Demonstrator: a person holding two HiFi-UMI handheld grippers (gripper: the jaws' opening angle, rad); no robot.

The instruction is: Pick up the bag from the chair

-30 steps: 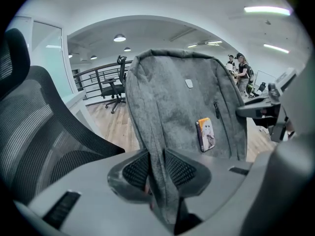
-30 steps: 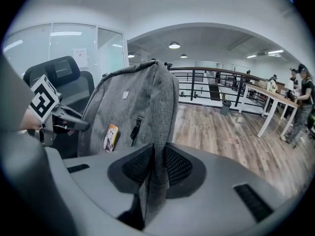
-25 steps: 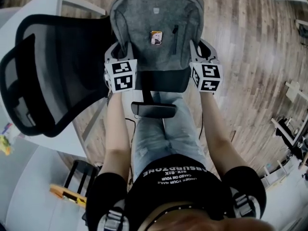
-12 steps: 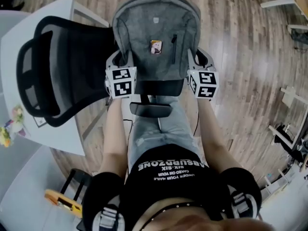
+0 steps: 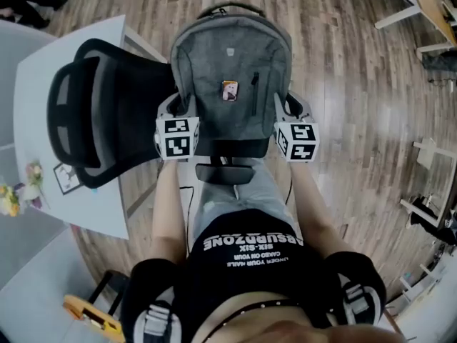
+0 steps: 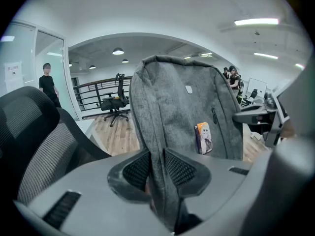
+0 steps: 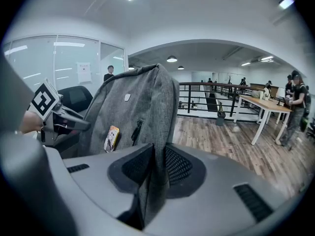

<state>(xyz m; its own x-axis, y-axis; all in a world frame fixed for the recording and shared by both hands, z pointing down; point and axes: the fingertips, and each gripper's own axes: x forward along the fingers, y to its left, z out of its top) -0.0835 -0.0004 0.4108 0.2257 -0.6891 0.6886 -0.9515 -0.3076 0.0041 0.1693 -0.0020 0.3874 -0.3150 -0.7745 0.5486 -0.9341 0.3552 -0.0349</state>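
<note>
The grey backpack (image 5: 230, 77) hangs upright between my two grippers, off the seat of the black mesh chair (image 5: 93, 120), which stands lower to its left. My left gripper (image 5: 187, 107) is shut on the bag's left side edge; in the left gripper view the fabric (image 6: 187, 107) is pinched between the pads (image 6: 179, 170) of that gripper (image 6: 157, 167). Shut on the bag's right edge is my right gripper (image 5: 280, 107), and the right gripper view shows its jaws (image 7: 157, 163) clamping the grey fabric (image 7: 133, 102). A small picture tag (image 5: 230, 91) sits on the bag's front.
A white table (image 5: 43, 70) stands left of the chair, with a flower item (image 5: 14, 195) near its edge. Wooden floor (image 5: 357, 84) spreads to the right. A person (image 6: 49, 85) and another office chair (image 6: 115, 100) stand far off, as do a wooden desk (image 7: 266, 104) and railing.
Both grippers have risen together with the bag held between them. The chair and the floor now look farther below, and more of the white table shows at left.
</note>
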